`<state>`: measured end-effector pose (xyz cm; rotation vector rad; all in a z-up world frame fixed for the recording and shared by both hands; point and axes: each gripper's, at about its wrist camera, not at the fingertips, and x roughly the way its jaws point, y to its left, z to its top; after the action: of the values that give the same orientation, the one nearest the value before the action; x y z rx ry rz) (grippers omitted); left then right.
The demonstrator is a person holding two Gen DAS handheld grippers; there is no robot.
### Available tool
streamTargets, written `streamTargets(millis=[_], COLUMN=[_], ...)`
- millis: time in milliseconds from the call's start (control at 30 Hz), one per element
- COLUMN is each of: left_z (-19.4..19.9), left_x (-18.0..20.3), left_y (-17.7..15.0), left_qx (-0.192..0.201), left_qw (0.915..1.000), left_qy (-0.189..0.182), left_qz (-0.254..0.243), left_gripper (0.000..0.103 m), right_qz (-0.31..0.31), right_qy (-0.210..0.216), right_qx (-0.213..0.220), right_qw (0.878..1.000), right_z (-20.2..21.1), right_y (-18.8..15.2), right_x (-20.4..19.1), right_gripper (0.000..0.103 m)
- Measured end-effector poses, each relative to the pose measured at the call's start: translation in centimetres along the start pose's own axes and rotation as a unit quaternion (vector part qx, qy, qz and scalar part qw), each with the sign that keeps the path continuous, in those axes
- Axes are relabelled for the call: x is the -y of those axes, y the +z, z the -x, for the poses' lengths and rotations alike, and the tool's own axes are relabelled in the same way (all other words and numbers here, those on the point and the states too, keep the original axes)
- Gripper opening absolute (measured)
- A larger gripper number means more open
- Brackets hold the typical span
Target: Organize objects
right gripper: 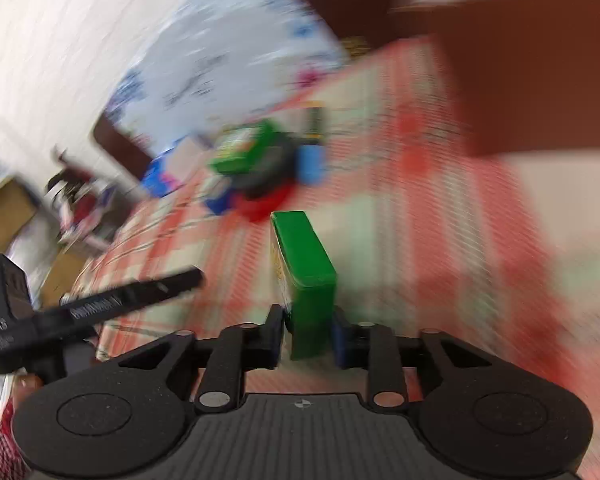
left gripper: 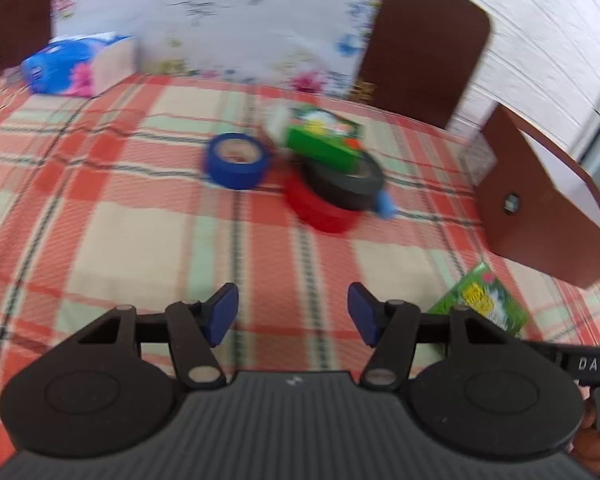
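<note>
On the table [left gripper: 140, 240], which wears a red, cream and green plaid cloth, a small heap sits toward the far side: a black tape roll [left gripper: 346, 180] lies on a red tape roll [left gripper: 320, 208], a green box [left gripper: 320, 136] rests tilted on top of the black one, and a blue tape roll [left gripper: 238, 160] lies flat just beside the heap, apart from it. A small blue thing pokes out at the heap's right edge, too blurred to name. This stacking looks like the point of the task: things gathered into one spot. The left tool [left gripper: 292, 312] hangs over bare cloth with its blue pads spread and nothing between them, aimed toward the heap from the near side, probably ready to steady it or to fetch the blue roll. The right tool [right gripper: 309, 334] pinches a second green box [right gripper: 306, 264] by its near end, pads pressing its two broad faces, so the box stands on edge and juts forward toward the heap; held that way, it could be laid down flat or slid in beside the first box. In the left view this second box shows low at the right, near a brown chair back [left gripper: 540, 208]. A blue tissue pack [left gripper: 76, 64] lies at the far left corner, well apart. The right view is badly smeared, so fine contact is hard to judge.
</note>
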<state>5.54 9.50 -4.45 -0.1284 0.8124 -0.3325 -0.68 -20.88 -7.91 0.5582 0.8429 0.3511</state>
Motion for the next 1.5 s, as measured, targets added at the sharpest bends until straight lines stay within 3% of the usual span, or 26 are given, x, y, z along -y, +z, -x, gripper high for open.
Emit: streamTargets(millis=[100, 133, 200, 367, 500, 600, 633, 700, 800, 1033, 1300, 1367, 1400, 1433, 1500], left_z=[-0.4, -0.7, -1.1, -1.7, -3.3, -4.7, -4.8, -4.2, -2.3, 0.8, -2.9, -4.5, -5.2, -5.7, -6.0], left_x=[3.2, 4.3, 6.3, 10.0, 12.7, 13.5, 13.5, 14.0, 15.2, 20.2, 26.4, 27.6, 28.1, 28.4, 27.5], left_y=[-0.3, -0.4, -0.7, -0.8, -1.0, -1.5, -1.6, -1.6, -0.7, 5.5, 10.0, 10.1, 10.0, 9.7, 9.3], left_qx=[-0.015, -0.020, -0.028, -0.046, -0.065, -0.094, -0.106, -0.103, -0.080, 0.017, 0.042, 0.047, 0.052, 0.055, 0.050], left_qw=[0.9985, 0.9976, 0.9957, 0.9904, 0.9831, 0.9780, 0.9758, 0.9765, 0.9759, 0.9688, 0.9617, 0.9616, 0.9631, 0.9648, 0.9660], left_qy=[-0.039, -0.048, -0.060, -0.082, -0.090, -0.119, -0.135, -0.127, -0.131, -0.157, -0.157, -0.144, -0.121, -0.098, -0.103], left_qz=[-0.034, -0.046, -0.066, -0.101, -0.146, -0.144, -0.136, -0.141, -0.155, -0.191, -0.221, -0.229, -0.235, -0.238, -0.232], left_gripper=[0.063, 0.063, 0.063, 0.063, 0.063, 0.061, 0.055, 0.052, 0.048, 0.048, 0.049, 0.057, 0.059, 0.059, 0.059], right_qz=[0.022, 0.047, 0.102, 0.188, 0.261, 0.276, 0.267, 0.259, 0.256, 0.305, 0.278, 0.280, 0.270, 0.251, 0.210], right_qy=[-0.089, -0.128, -0.172, -0.160, -0.170, -0.178, -0.169, -0.164, -0.163, -0.220, -0.259, -0.309, -0.341, -0.346, -0.318], right_qx=[0.069, 0.091, 0.115, 0.103, 0.094, 0.062, 0.067, 0.071, 0.106, 0.238, 0.264, 0.265, 0.258, 0.262, 0.283], right_qw=[0.993, 0.986, 0.973, 0.963, 0.945, 0.943, 0.946, 0.949, 0.947, 0.896, 0.886, 0.869, 0.863, 0.865, 0.880], right_z=[4.6, 5.8, 7.1, 5.8, 3.2, 0.9, 0.9, 1.6, 3.6, 7.6, 7.9, 6.8, 6.3, 6.6, 8.3], right_y=[-2.5, -3.3, -4.7, -6.3, -6.2, -5.5, -5.3, -4.8, -4.1, -0.2, 6.5, 7.6, 8.0, 8.3, 8.2], right_x=[0.9, 0.7, -0.2, -2.5, -3.8, -3.4, -3.1, -3.0, -3.1, -4.3, 0.2, 1.9, 2.8, 3.6, 4.7], right_gripper=[0.066, 0.072, 0.074, 0.080, 0.083, 0.074, 0.062, 0.043, 0.038, 0.038, 0.039, 0.054, 0.056, 0.055, 0.054])
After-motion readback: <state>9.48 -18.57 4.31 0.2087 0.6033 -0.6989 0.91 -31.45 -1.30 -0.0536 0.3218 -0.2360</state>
